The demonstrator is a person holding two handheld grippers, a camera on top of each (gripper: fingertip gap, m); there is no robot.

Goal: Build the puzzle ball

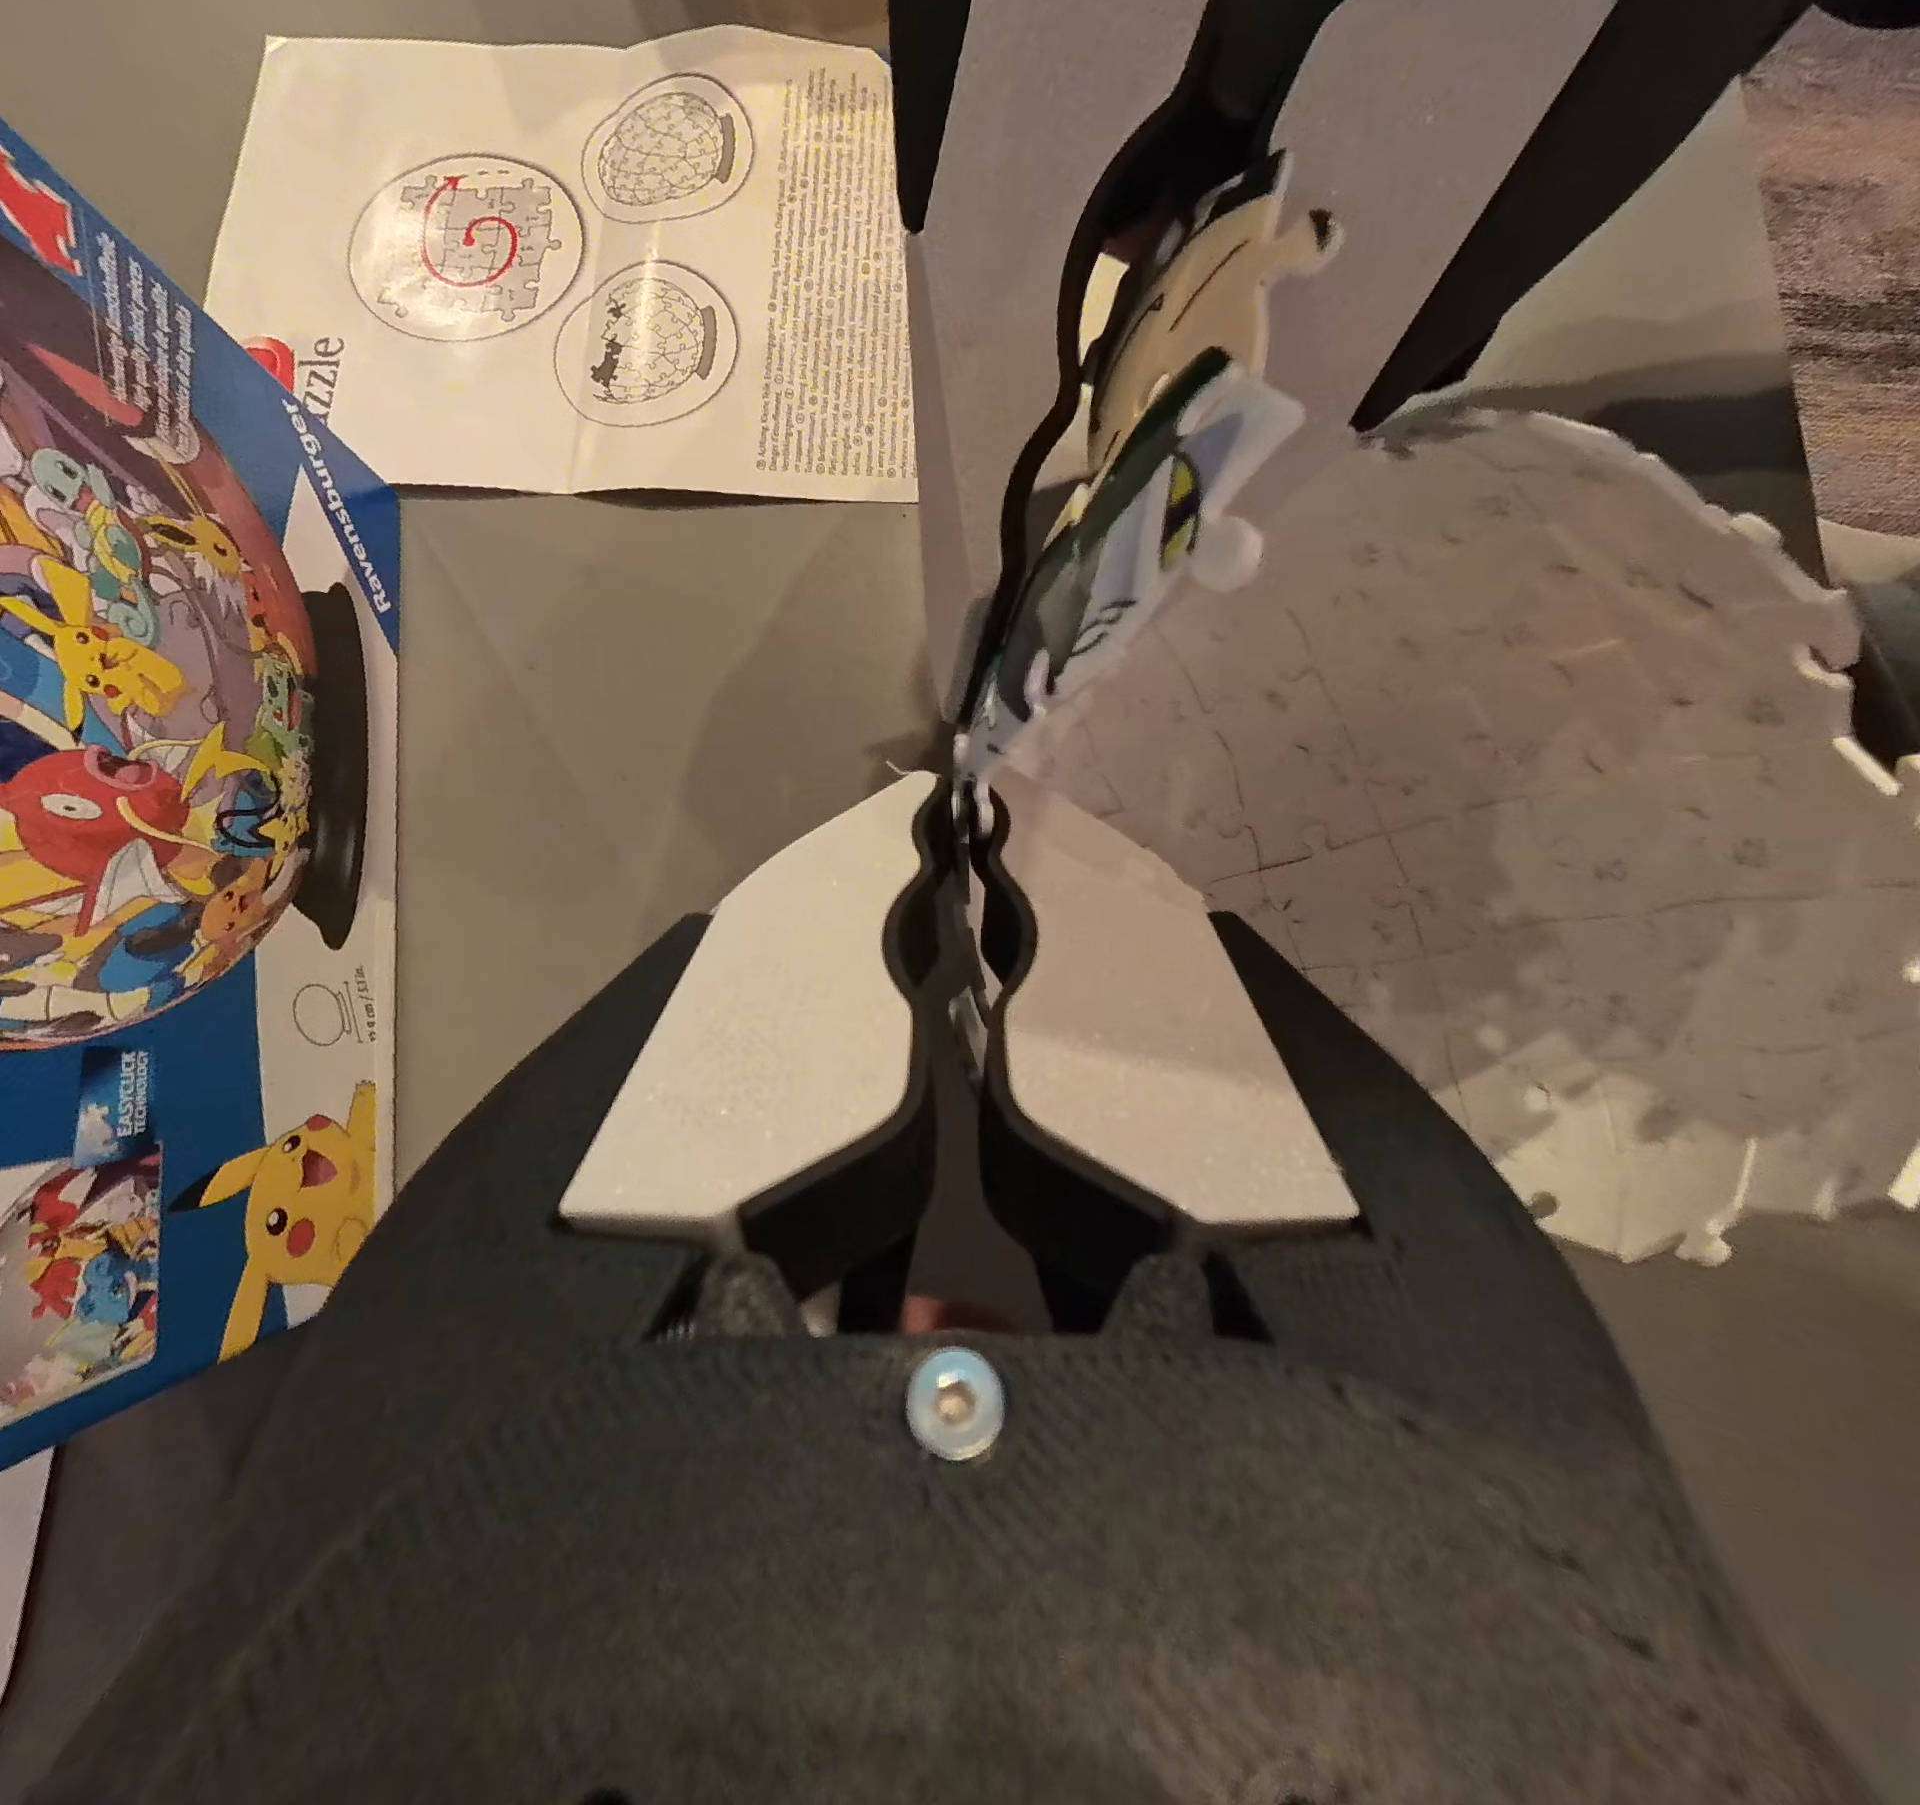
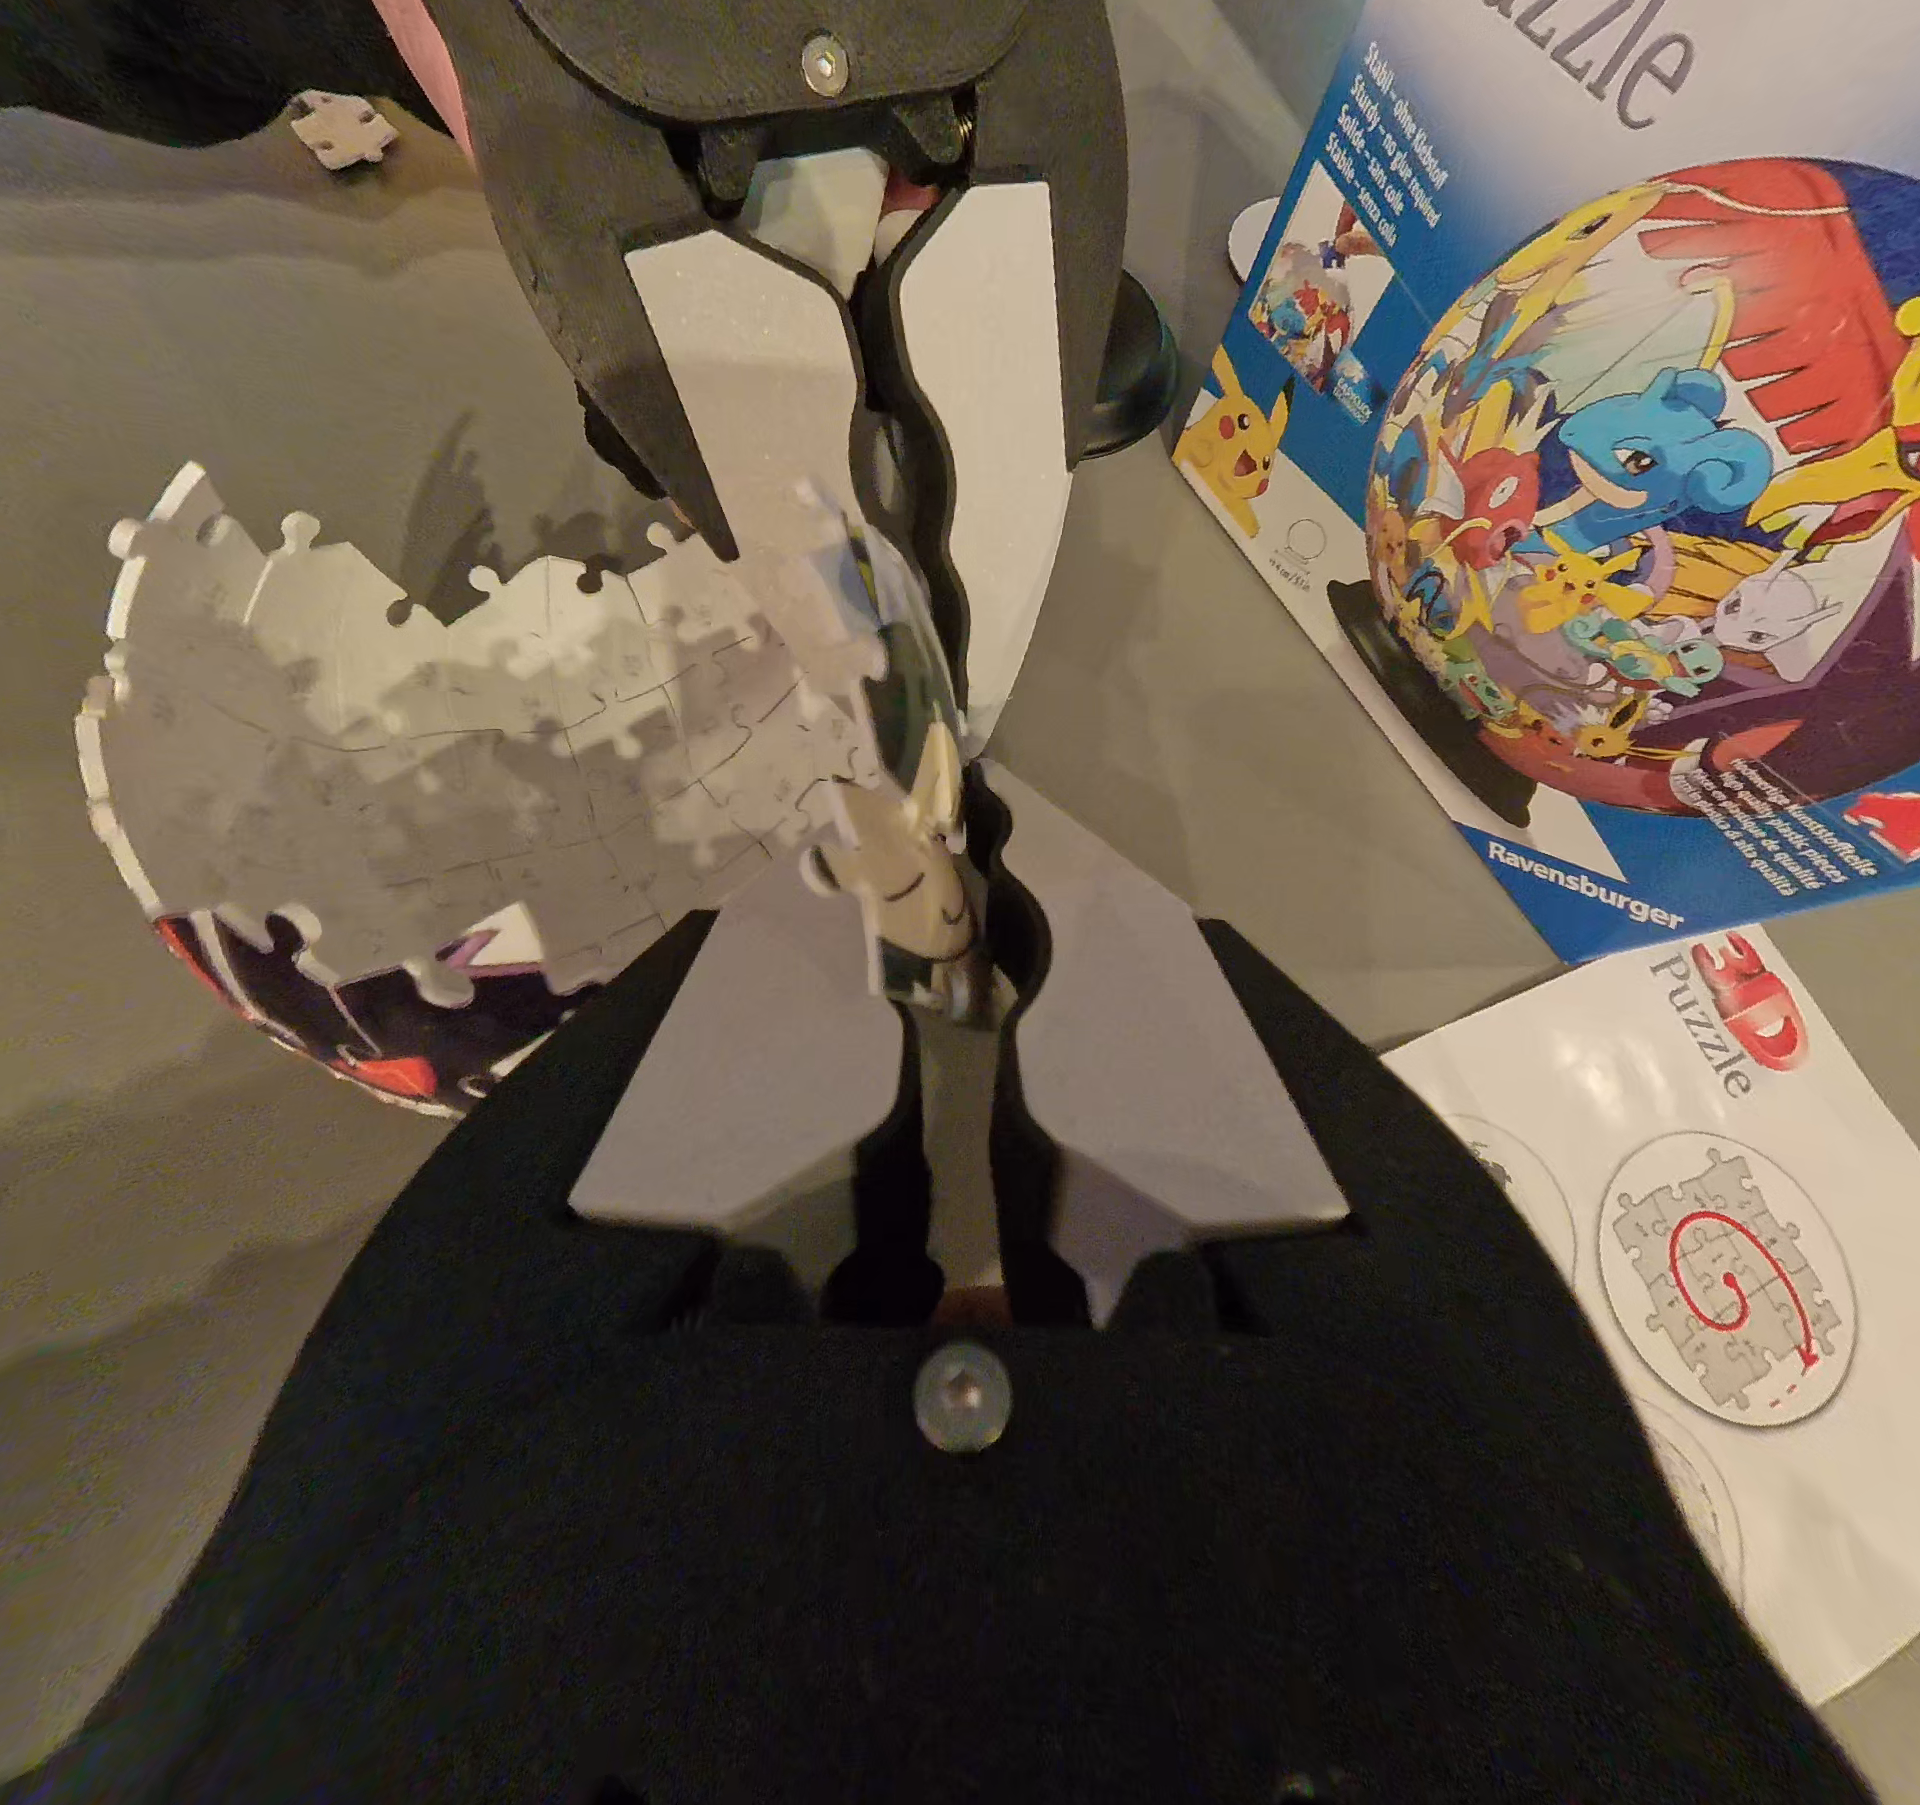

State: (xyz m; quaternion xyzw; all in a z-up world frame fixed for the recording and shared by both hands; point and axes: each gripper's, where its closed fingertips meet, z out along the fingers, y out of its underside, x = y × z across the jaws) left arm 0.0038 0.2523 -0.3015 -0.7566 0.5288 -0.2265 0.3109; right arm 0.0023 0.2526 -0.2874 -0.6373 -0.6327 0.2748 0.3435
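The partly built puzzle ball point(image 1: 1507, 820) is an open shell with its white inner side facing me. It also shows in the right wrist view point(image 2: 416, 737), with printed colour on its underside. My left gripper point(image 1: 971, 794) is shut on the shell's rim; in the right wrist view it reaches down from the top point(image 2: 961, 716). My right gripper point(image 2: 987, 820) is shut on a cream puzzle piece point(image 2: 930, 914) held against that same rim. In the left wrist view it comes in from the top point(image 1: 987, 675) with the cream piece point(image 1: 1216, 301). The two grippers' tips almost touch.
The puzzle box point(image 1: 156, 716) lies left of the ball, also in the right wrist view point(image 2: 1610, 508). The instruction sheet point(image 1: 582, 269) point(image 2: 1714, 1288) lies beside it. A black stand point(image 2: 1138, 373) and a loose piece point(image 2: 343, 129) sit on the grey table point(image 1: 623, 716). The tips of both grippers are at nearly the same place.
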